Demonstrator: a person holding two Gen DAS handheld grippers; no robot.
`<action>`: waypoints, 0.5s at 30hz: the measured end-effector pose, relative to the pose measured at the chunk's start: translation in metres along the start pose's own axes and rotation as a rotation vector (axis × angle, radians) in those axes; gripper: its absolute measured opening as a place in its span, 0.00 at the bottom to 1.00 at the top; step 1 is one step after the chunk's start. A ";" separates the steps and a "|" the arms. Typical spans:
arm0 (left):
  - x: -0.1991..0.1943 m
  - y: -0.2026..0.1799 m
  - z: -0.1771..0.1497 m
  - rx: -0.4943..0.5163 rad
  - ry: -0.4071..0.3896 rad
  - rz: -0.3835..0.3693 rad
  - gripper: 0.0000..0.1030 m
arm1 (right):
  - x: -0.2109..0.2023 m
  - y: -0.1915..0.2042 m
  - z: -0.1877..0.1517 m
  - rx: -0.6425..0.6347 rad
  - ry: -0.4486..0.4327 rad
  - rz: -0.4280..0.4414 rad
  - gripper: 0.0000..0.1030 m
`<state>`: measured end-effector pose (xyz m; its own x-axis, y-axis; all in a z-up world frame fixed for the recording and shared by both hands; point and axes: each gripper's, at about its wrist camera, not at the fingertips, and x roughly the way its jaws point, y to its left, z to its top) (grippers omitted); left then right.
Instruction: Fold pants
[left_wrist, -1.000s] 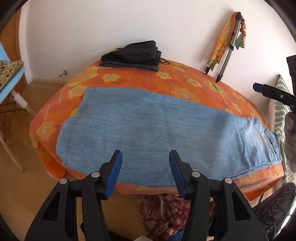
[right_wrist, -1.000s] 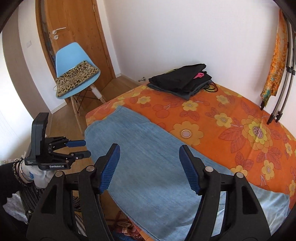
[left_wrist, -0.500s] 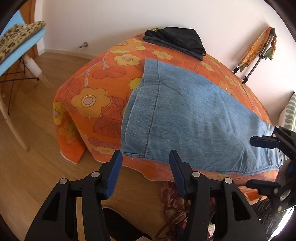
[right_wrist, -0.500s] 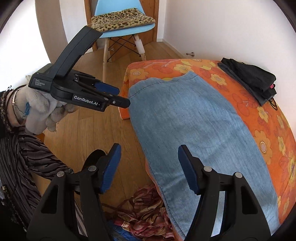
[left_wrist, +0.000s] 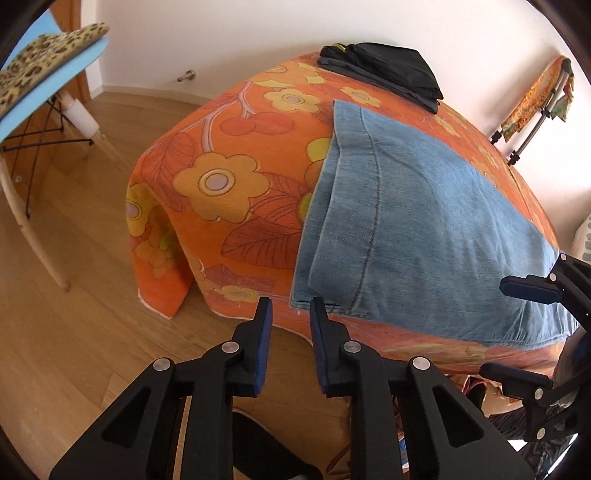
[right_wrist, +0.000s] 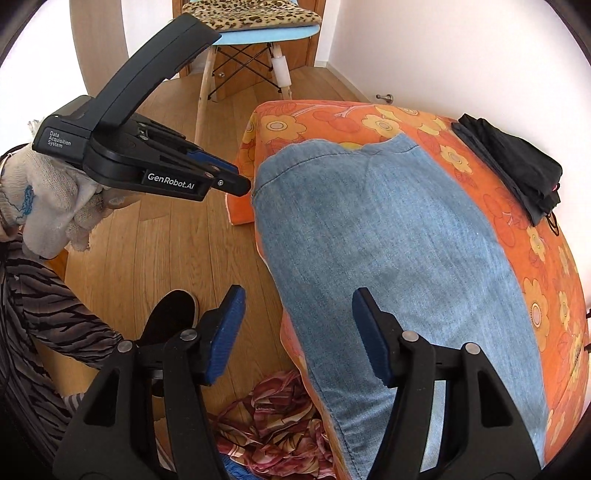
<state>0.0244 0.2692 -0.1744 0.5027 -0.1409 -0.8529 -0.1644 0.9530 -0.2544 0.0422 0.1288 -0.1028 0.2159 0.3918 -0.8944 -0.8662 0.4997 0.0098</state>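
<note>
Left hand-held gripper (left_wrist: 290, 314), jaws just narrowed, nothing clamped, hovers at the light-blue denim pants' (left_wrist: 424, 229) hem corner; right hand-held gripper (right_wrist: 297, 325) gapes. Risk: catching only one layer.

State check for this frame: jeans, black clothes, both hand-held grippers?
jeans: flat, legs stacked, on the orange cover.
black clothes: folded, far end.
left hand-held gripper: jaws just narrowed, nothing between, at the hem corner.
right hand-held gripper: open, straddling the near edge.
</note>
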 end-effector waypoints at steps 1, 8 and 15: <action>0.000 0.002 -0.002 -0.001 0.002 -0.003 0.18 | 0.000 0.004 0.001 -0.016 -0.005 -0.009 0.61; 0.010 0.007 -0.009 -0.001 0.041 -0.049 0.18 | 0.017 0.027 0.010 -0.141 0.004 -0.104 0.61; 0.030 0.003 -0.015 -0.014 0.086 -0.105 0.18 | 0.039 0.018 0.022 -0.133 0.050 -0.159 0.26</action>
<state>0.0266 0.2639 -0.2076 0.4436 -0.2627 -0.8568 -0.1265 0.9281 -0.3501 0.0448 0.1702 -0.1279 0.3345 0.2761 -0.9010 -0.8757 0.4445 -0.1888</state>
